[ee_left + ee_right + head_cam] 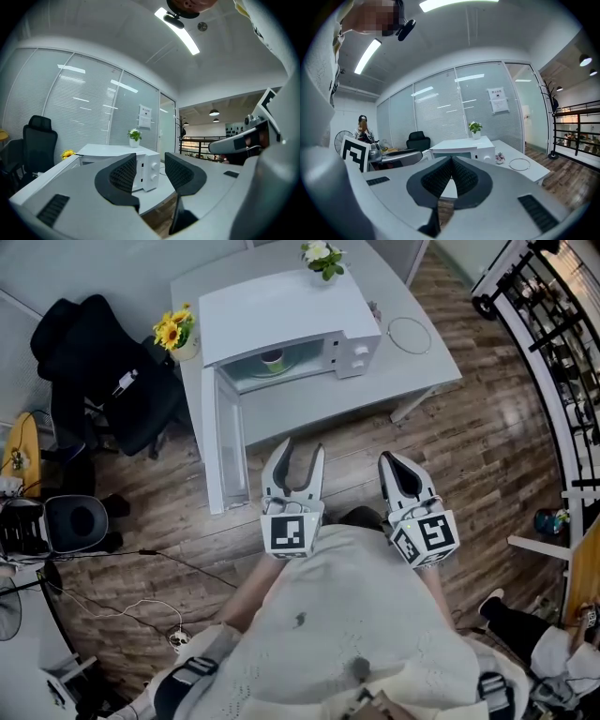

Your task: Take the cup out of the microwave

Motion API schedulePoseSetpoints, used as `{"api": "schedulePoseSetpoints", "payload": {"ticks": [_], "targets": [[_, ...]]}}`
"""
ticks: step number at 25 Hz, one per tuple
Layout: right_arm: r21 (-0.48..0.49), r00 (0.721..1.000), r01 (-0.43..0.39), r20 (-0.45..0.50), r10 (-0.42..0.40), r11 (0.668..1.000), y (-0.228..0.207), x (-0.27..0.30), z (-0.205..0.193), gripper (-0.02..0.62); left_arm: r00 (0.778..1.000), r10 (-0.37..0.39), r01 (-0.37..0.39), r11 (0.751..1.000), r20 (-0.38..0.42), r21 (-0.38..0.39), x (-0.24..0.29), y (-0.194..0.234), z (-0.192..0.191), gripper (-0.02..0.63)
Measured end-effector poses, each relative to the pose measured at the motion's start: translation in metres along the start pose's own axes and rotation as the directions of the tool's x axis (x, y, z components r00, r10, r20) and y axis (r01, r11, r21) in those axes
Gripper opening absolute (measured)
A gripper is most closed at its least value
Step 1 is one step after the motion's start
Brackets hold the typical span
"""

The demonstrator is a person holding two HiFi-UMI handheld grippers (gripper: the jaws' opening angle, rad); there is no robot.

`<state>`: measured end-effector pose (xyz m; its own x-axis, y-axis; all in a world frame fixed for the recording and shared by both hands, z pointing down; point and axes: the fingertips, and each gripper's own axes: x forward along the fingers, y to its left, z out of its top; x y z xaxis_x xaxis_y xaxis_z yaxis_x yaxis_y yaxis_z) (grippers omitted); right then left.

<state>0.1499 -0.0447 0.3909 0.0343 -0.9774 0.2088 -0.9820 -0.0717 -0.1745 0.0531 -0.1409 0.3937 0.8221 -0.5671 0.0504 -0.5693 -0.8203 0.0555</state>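
Wood-floor office: white table point(309, 407) ahead carries the microwave point(281, 310), its door point(225, 442) hanging open on your left. The cup point(273, 358) sits inside, well ahead and almost in line with your left gripper point(302, 452), which is part-open and empty. Your right gripper point(395, 465) is pinched together on nothing and lies further off-axis.
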Motion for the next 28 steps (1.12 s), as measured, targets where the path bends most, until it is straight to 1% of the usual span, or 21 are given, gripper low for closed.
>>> {"api": "schedulePoseSetpoints", "payload": {"ticks": [3,7,10,14,17,20,23,28], "targets": [[0.006,1.0,-0.011,-0.013,0.011,1.0,0.005,0.014,0.0,0.009,1.0,0.02,-0.02,1.0,-0.012,0.001,0.001,0.015,-0.002,0.207],[-0.014,0.998,-0.053,-0.019,0.053,0.998,0.013,0.037,0.005,0.009,0.999,0.052,-0.052,0.998,-0.014,-0.03,0.005,0.033,-0.002,0.207],[-0.015,0.997,-0.075,-0.026,0.075,0.997,0.017,0.05,0.006,0.009,0.997,0.071,-0.072,0.997,-0.028,-0.01,0.005,0.045,-0.009,0.207],[-0.019,0.994,-0.104,-0.044,0.103,0.994,0.019,0.071,0.005,0.009,0.994,0.106,-0.106,0.994,-0.022,-0.029,0.011,0.062,-0.008,0.207],[-0.027,0.99,-0.135,-0.048,0.134,0.99,0.021,0.088,0.009,0.009,0.99,0.135,-0.136,0.991,-0.026,-0.019,0.017,0.074,-0.01,0.207],[-0.036,0.984,-0.171,-0.057,0.168,0.985,0.022,0.107,0.014,0.009,0.987,0.159,-0.16,0.987,-0.029,-0.028,0.028,0.085,-0.01,0.209],[-0.043,0.976,-0.208,-0.068,0.204,0.977,0.018,0.128,0.018,0.009,0.983,0.173,-0.175,0.984,-0.054,-0.027,0.043,0.095,-0.018,0.207],[-0.047,0.967,-0.243,-0.084,0.239,0.969,0.006,0.166,0.028,0.009,0.975,0.208,-0.21,0.977,-0.08,-0.023,0.071,0.115,-0.026,0.209]]}}
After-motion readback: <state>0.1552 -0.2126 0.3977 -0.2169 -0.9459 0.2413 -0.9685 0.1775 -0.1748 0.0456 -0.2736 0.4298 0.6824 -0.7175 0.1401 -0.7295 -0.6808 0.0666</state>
